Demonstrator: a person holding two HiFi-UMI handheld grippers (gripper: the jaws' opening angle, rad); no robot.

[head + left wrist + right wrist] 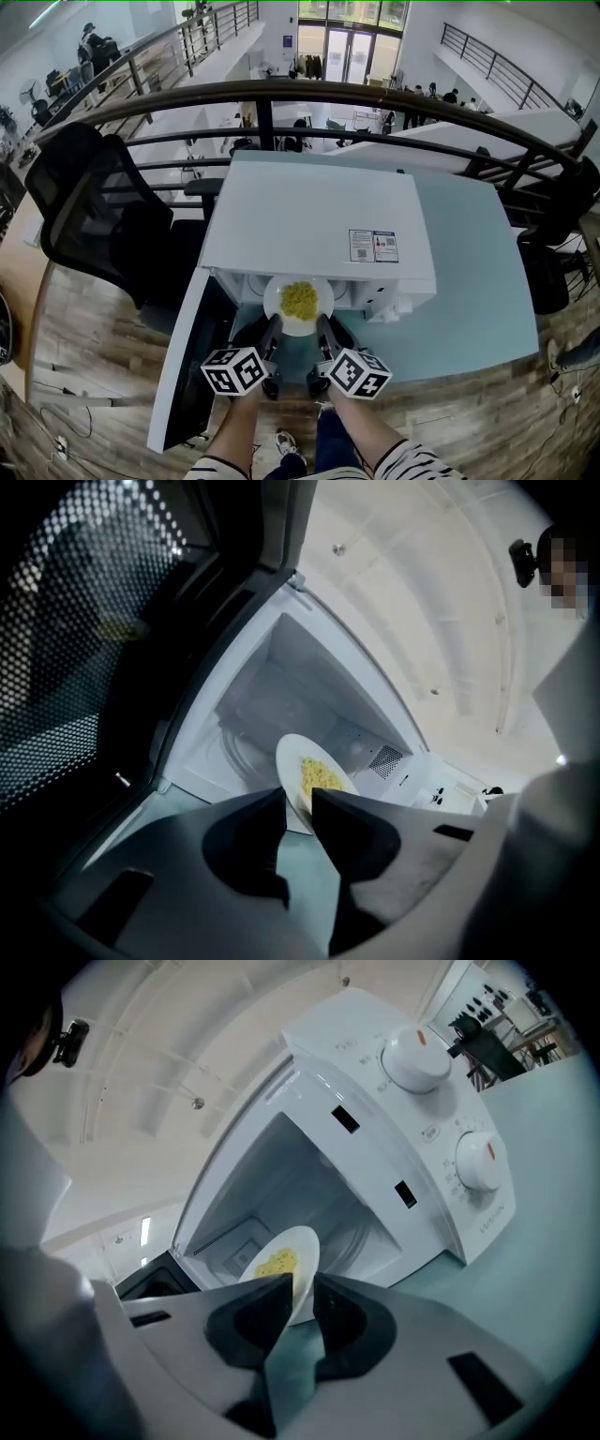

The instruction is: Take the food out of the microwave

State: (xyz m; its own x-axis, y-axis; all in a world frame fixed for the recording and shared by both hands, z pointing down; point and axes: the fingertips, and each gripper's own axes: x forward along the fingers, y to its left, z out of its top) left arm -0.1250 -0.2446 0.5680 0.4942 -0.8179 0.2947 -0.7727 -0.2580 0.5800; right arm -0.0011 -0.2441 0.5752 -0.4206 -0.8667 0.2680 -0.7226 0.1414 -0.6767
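The left tool [298,803] is clamped on the near rim of a white plate [298,305], one jaw above the rim and one below. The right tool [300,1288] grips the same rim in the same way, just beside the left one. Both tools point forward and slightly down, side by side, so each hand is equally near the load. The plate lies straight ahead of the jaws and close to level. It is round, so it has no long axis to line up. A small heap of yellow food [300,298] sits in its middle, just beyond the tips of both tools. The plate hangs at the mouth of the white microwave [319,220], with the empty cavity directly beyond it. It looks mostly out, though how far it clears the opening cannot be told. The door [187,375] stands swung open on the left tool's outer side, and two knobs [417,1058] sit past the right tool. The pale bench [478,281] lies under both tools, so the coming pull would come straight back toward the person.
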